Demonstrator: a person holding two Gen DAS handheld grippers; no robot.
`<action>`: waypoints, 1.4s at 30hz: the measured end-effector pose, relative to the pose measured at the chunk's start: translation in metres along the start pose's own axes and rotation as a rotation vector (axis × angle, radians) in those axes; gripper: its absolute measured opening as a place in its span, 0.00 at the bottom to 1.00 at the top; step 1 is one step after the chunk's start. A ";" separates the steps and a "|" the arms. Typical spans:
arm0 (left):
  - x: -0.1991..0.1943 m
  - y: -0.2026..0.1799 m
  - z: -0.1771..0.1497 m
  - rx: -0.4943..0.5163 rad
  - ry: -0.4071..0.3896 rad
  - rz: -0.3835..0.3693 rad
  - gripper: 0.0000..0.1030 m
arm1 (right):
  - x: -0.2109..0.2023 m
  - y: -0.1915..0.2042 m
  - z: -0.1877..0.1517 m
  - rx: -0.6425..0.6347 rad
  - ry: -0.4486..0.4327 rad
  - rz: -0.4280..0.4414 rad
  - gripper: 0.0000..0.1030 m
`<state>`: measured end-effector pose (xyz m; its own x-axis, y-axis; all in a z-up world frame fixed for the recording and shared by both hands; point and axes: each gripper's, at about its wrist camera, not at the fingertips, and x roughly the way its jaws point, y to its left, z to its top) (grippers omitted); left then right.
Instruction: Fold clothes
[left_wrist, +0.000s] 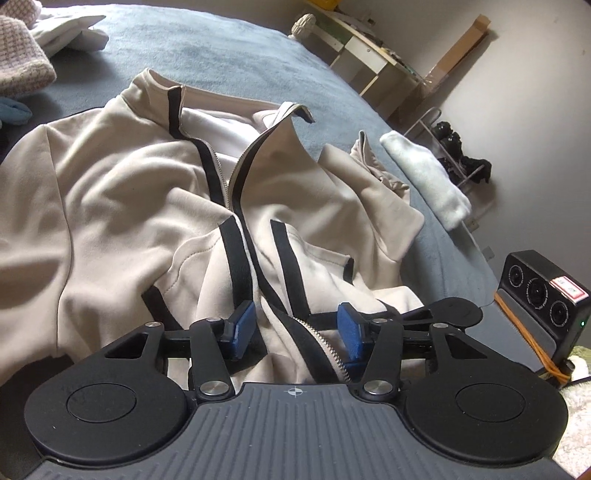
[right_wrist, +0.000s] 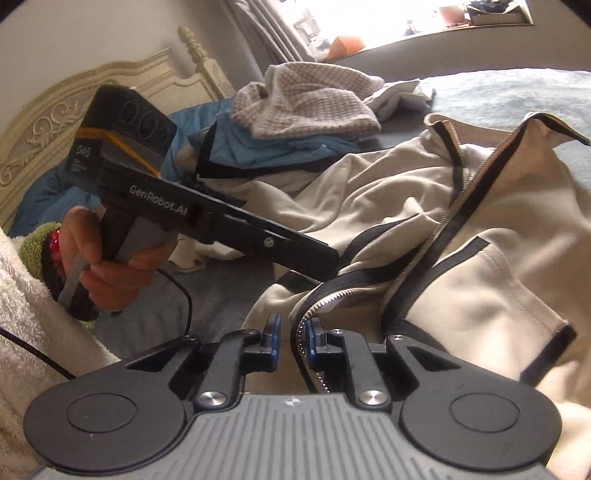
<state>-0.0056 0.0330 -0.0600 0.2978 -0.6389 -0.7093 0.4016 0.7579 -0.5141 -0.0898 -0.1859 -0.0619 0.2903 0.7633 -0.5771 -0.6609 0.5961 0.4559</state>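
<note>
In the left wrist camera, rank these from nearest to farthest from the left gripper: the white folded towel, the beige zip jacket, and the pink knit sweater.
1. beige zip jacket: directly under the left gripper, zipper between its jaws.
2. white folded towel: right, at the bed's edge.
3. pink knit sweater: far upper left corner.

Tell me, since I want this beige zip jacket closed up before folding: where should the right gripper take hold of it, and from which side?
Probably the black-taped zipper edge at the hem of the jacket, approached from the hem end. That strip is thin, stiffened by its teeth and raised off the bed, and already runs between the right gripper fingers.
</note>
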 end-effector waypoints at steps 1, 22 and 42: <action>0.001 0.002 0.000 -0.003 0.013 0.004 0.53 | 0.004 0.004 -0.001 -0.021 0.007 0.004 0.15; 0.024 0.035 -0.018 -0.037 0.123 0.120 0.38 | 0.004 0.012 0.012 -0.083 0.051 -0.087 0.32; 0.027 0.041 -0.022 -0.049 0.096 0.161 0.37 | 0.077 -0.014 0.020 -0.189 0.192 -0.470 0.33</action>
<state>-0.0007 0.0496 -0.1105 0.2701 -0.4956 -0.8255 0.3123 0.8561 -0.4119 -0.0450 -0.1306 -0.0992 0.4644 0.3553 -0.8113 -0.6083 0.7937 -0.0007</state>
